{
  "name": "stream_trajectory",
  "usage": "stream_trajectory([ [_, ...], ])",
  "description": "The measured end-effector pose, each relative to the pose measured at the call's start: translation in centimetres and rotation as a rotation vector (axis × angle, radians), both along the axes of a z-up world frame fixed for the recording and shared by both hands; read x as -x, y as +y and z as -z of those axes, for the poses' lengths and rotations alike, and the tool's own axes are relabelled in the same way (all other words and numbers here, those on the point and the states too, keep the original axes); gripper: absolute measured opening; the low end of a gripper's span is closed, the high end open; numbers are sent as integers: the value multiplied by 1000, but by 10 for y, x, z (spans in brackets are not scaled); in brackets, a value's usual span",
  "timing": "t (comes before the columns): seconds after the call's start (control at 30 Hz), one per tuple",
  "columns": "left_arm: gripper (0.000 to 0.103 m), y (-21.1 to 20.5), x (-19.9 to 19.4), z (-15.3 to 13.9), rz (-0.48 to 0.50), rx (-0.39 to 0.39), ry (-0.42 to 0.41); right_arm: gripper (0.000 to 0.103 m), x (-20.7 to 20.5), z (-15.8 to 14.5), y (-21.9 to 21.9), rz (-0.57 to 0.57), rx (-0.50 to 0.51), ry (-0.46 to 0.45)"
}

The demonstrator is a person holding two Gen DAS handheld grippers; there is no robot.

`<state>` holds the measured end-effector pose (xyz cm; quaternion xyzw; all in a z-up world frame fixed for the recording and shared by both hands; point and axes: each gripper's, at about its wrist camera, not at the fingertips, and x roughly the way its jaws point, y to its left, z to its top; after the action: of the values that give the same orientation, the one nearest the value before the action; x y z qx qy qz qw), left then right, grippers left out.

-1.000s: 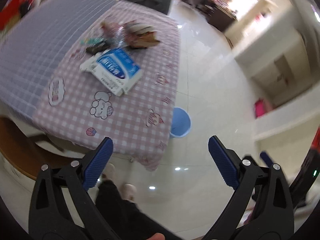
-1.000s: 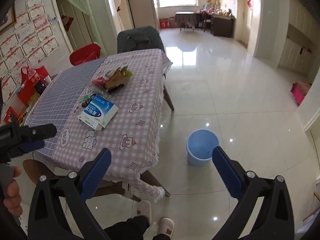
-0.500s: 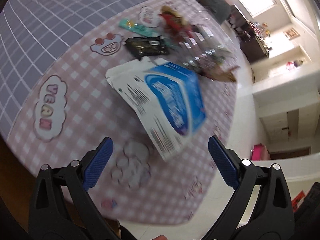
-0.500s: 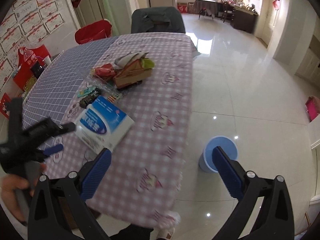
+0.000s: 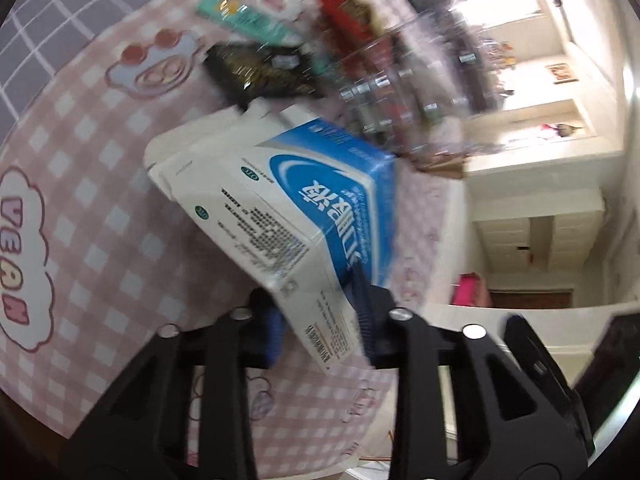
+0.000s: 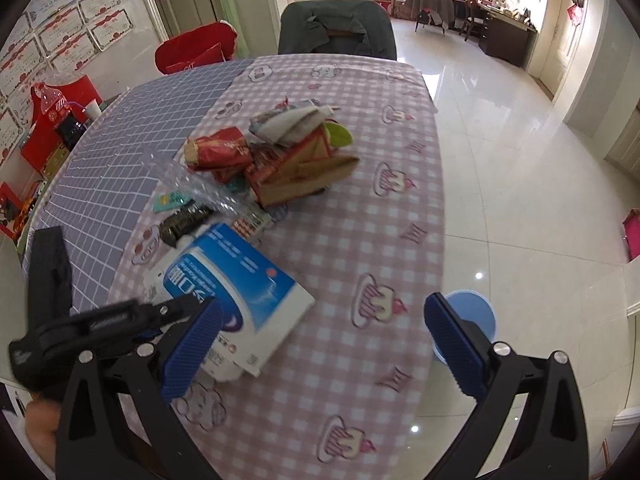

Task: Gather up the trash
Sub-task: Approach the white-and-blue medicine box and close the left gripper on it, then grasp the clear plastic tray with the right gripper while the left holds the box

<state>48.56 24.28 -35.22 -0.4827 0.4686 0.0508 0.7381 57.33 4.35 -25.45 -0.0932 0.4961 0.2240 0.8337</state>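
A blue and white carton [image 5: 304, 200] lies on the pink checked tablecloth [image 5: 88, 216]; it also shows in the right wrist view [image 6: 240, 288]. My left gripper [image 5: 320, 320] is shut on the carton's near corner, and shows from the side in the right wrist view [image 6: 188, 304]. My right gripper [image 6: 320, 340] is open and empty above the table's near edge. Behind the carton lies a pile of trash [image 6: 280, 164]: red wrappers, a cardboard box, clear plastic, a black packet [image 5: 260, 72] and a green sachet [image 5: 244, 20].
A blue bin [image 6: 472, 320] stands on the tiled floor right of the table. A grey covered chair [image 6: 336, 32] stands at the table's far end, a red chair [image 6: 196, 52] to its left. The left half of the table has a grey grid cloth [image 6: 120, 152].
My left gripper moved in to the carton and closed on its near corner. My right gripper moved forward over the table, still open.
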Motion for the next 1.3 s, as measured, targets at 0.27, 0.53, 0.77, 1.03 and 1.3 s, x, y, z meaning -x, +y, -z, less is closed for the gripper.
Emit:
stream_trajectory([
  [0.27, 5, 20, 20, -58, 66, -96, -47, 98, -10, -17, 59, -147, -68, -55],
  [0.53, 5, 41, 56, -90, 74, -216, -61, 98, -14, -18, 139, -426, 33, -197],
  [0.77, 5, 42, 68, -102, 73, -252, -77, 23, -40, -1, 149, -426, 41, -20],
  [1.03, 5, 39, 62, -139, 59, -294, -145, 19, -46, -66, 111, -344, -267, 148],
  [1.3, 5, 6, 48, -183, 73, -346, -209, 19, -43, -129, 59, -346, -402, 118],
])
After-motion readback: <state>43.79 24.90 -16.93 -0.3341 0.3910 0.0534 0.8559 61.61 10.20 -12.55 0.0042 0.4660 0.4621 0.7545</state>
